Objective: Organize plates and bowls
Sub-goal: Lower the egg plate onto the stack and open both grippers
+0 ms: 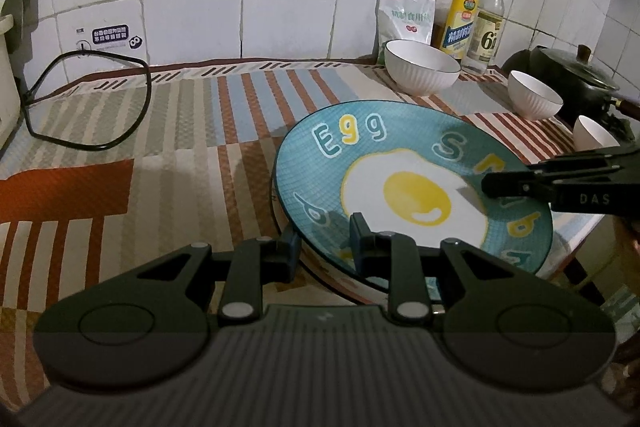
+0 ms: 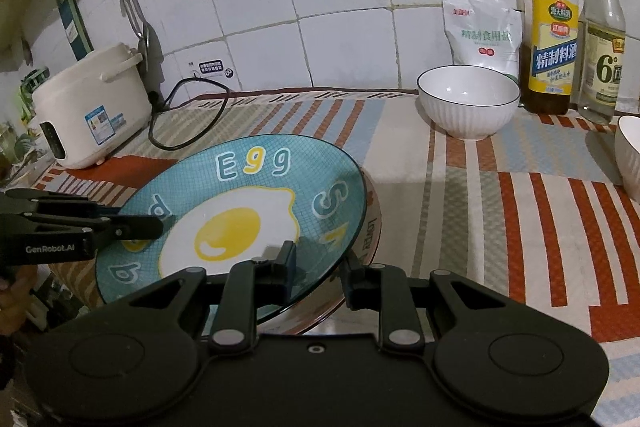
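The blue egg plate sits low and right of centre in the left wrist view, lying on top of a second plate whose pale rim peeks out under its right edge in the right wrist view. The left tongs are clamped on the plate's near rim — one finger above the rim, one outside it. The right tongs grip the opposite rim the same way.

Past the plate's far edge the striped cloth of the bench lies open through the middle of the frame. A black cable loops at the upper left, by a white rice cooker. At the upper right stand a large white bowl and a smaller bowl, well apart from the plate — behind them two bottles and a salt bag against the tiled wall.
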`<action>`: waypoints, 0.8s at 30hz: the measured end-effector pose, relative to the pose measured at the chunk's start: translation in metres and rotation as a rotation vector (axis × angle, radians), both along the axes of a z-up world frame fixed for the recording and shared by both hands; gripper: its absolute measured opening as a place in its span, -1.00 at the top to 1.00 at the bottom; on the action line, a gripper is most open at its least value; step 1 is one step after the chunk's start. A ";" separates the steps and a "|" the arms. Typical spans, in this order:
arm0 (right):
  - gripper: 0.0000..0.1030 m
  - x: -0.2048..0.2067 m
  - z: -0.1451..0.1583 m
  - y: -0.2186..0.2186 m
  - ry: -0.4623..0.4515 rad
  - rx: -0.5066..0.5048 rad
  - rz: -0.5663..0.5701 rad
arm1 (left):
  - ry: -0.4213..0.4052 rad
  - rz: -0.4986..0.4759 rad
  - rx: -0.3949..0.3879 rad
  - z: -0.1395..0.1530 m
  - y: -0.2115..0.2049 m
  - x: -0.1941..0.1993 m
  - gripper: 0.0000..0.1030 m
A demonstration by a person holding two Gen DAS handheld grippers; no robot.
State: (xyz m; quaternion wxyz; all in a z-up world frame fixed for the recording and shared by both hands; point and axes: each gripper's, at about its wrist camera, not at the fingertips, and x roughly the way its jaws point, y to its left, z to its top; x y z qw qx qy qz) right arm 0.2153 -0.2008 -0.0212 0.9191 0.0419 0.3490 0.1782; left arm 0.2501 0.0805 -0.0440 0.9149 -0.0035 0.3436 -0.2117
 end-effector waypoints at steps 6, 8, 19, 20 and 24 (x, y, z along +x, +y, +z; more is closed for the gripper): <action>0.46 -0.001 -0.007 0.001 -0.026 0.012 0.007 | -0.012 0.016 0.012 -0.002 -0.003 -0.004 0.54; 0.46 -0.001 -0.009 0.003 -0.040 0.000 0.010 | 0.011 0.022 0.002 -0.005 -0.001 -0.003 0.54; 0.41 0.008 -0.003 0.013 -0.015 -0.089 0.050 | 0.031 0.014 -0.019 -0.007 0.001 -0.002 0.54; 0.39 0.014 0.001 0.014 0.018 -0.095 0.055 | 0.032 0.012 -0.019 -0.007 0.001 -0.002 0.54; 0.21 0.027 0.013 0.019 0.123 -0.156 0.131 | 0.049 0.007 -0.035 -0.006 0.004 0.000 0.53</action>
